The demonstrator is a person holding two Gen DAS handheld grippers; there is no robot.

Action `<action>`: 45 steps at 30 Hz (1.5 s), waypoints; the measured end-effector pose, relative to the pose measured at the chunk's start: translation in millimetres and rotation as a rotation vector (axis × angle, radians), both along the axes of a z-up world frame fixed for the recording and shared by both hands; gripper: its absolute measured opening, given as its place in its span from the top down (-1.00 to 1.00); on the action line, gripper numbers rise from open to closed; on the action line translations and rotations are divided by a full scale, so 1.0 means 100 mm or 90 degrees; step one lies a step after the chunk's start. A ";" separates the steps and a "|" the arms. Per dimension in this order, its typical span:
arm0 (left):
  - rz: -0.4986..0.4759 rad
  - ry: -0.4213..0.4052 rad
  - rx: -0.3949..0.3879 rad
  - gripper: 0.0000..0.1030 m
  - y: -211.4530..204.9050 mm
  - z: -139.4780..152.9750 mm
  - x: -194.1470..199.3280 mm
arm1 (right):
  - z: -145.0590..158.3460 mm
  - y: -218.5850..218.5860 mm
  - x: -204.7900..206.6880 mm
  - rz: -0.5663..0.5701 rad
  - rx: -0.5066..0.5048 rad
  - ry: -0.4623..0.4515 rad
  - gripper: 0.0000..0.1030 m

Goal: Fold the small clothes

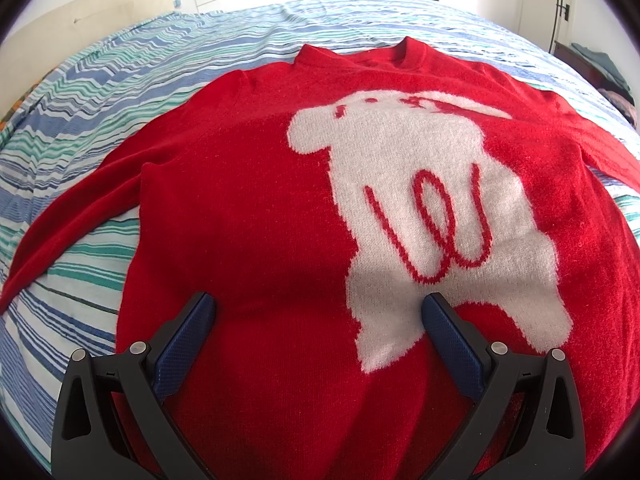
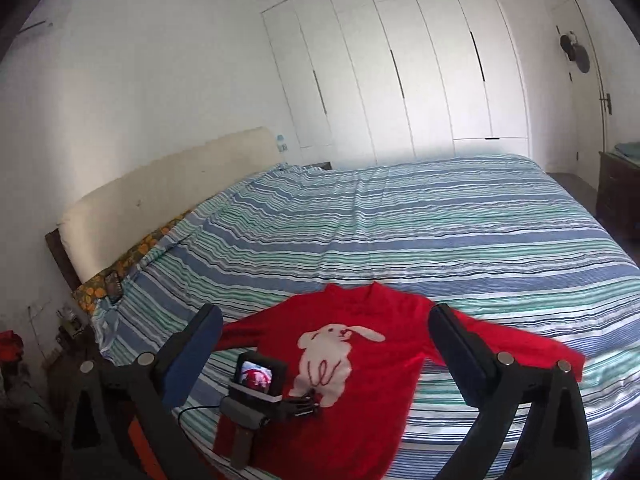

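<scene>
A: What is on the bed (image 2: 440,232)?
B: A sheet with blue, green and white stripes.
A: And behind it?
B: A soft cream headboard (image 2: 172,184) by the white wall. An orange flowery pillow (image 2: 132,260) peeks out under the sheet there.
A: What is far off?
B: Tall white closet doors (image 2: 400,76). A dark dresser (image 2: 618,192) stands at the right, and a door (image 2: 588,92) with something round hanging on it.

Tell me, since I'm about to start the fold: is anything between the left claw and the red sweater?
Nothing visible. The left claw hangs open right over the red sweater, which lies flat on the striped bedspread, with bare knit between its fingers.
</scene>
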State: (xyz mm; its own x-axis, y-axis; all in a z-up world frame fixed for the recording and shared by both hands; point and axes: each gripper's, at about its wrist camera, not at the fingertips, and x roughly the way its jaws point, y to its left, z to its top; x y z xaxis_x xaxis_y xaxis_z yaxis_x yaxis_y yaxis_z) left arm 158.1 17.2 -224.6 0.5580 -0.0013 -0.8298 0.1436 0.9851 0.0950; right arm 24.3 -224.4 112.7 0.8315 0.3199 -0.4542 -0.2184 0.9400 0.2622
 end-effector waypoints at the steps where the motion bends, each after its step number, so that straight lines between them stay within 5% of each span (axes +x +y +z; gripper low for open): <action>1: 0.000 0.000 0.000 -0.99 0.00 0.00 0.00 | -0.01 -0.04 0.05 -0.002 0.013 0.008 -0.97; 8: 0.000 0.000 0.000 -0.99 0.00 0.00 0.00 | -0.04 -0.26 0.08 0.009 0.094 0.031 -0.97; 18: 0.000 0.000 0.000 -0.99 0.00 0.00 0.00 | 0.69 -1.03 -0.07 -0.202 -0.136 -0.099 -0.97; 24: 0.001 0.000 0.000 -0.99 0.00 0.00 0.00 | 0.95 -1.21 -0.18 -0.211 -0.139 -0.118 -0.97; 34: 0.001 0.000 0.000 -0.99 0.00 0.00 -0.01 | 1.07 -1.36 -0.35 -0.193 0.035 -0.165 -0.99; 39: 0.001 0.000 0.000 -0.99 0.00 0.00 -0.01 | 1.18 -1.31 -0.40 -0.075 0.087 -0.250 -0.99; 45: 0.001 0.000 0.000 -0.99 0.00 0.00 -0.01 | 1.08 -1.18 -0.19 0.006 0.146 -0.238 -1.00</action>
